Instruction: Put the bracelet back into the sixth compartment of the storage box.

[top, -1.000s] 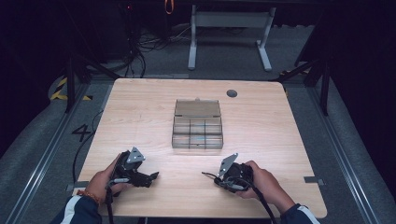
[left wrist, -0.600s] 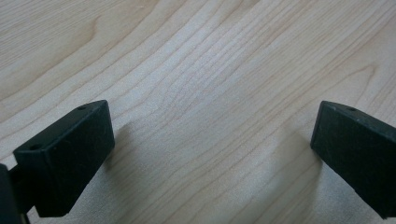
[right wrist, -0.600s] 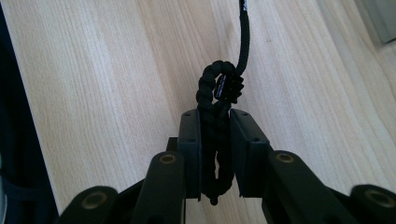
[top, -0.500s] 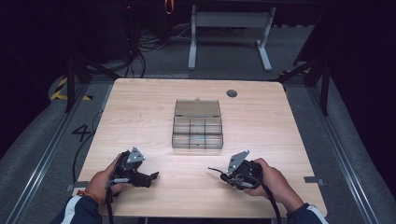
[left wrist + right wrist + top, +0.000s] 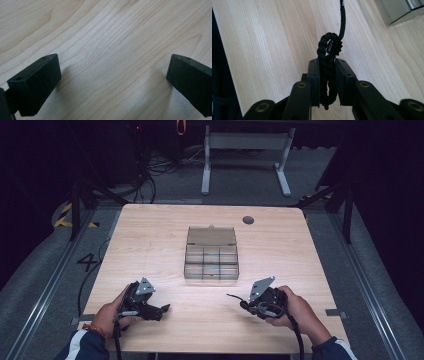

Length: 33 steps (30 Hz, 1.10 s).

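A black braided cord (image 5: 328,50) with a thin tail stands pinched between the two pads of my right gripper (image 5: 327,72), which is shut on it. From above, the right gripper (image 5: 241,303) hovers near the table's front right, and the cord (image 5: 233,297) sticks out to its left. My left gripper (image 5: 163,310) rests at the front left with its jaws wide apart. In the left gripper view, bare wood lies between the fingers (image 5: 37,82) of the left gripper (image 5: 113,75).
A clear plastic compartment box (image 5: 212,252) with its lid open sits mid-table, beyond both grippers; its corner (image 5: 402,10) shows in the right gripper view. The wooden table (image 5: 150,235) has a round grommet (image 5: 248,220) at the back.
The right hand has shifted to the right and lifted a little, with the cord still in its jaws. The left hand has stayed put.
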Available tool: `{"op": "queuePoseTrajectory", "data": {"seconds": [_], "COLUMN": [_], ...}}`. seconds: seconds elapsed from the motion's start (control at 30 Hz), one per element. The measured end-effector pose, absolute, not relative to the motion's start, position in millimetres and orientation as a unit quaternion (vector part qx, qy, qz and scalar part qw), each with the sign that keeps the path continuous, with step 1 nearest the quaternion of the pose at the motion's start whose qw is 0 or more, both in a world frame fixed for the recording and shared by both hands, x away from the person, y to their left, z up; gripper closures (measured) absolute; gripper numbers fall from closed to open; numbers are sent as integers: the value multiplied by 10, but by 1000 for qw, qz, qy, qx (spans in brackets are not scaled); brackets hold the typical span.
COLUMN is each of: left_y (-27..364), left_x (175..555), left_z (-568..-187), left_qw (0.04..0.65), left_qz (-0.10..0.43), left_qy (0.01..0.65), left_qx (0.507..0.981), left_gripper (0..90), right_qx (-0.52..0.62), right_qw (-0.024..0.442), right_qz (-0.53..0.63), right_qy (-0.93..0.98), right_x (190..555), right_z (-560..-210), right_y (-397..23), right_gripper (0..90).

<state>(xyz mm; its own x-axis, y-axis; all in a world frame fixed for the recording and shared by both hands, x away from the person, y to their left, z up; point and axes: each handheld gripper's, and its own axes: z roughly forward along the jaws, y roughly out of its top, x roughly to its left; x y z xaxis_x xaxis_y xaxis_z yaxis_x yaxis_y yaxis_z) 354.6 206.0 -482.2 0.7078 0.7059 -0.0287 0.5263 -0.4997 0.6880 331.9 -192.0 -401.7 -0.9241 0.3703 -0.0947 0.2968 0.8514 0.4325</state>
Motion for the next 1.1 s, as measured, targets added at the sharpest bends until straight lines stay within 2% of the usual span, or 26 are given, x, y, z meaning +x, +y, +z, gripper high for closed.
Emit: {"op": "queuePoseTrajectory", "data": {"seconds": [0.83, 1.1], "left_y": [2060, 2060], "left_x": [3546, 3546], "left_z": [-4820, -4820], "left_qw": [347, 347], "left_qz": [129, 129], "left_qy": [360, 360], "left_qx": [856, 856], "left_gripper": [0, 0], "right_qx": [180, 177], "right_qw": [124, 121], "right_qz": [211, 209], "right_qy": [953, 954], "right_x": [3700, 3855], "right_z": [-3581, -3502], "right_y": [-1928, -1841], "right_gripper": [757, 757]}}
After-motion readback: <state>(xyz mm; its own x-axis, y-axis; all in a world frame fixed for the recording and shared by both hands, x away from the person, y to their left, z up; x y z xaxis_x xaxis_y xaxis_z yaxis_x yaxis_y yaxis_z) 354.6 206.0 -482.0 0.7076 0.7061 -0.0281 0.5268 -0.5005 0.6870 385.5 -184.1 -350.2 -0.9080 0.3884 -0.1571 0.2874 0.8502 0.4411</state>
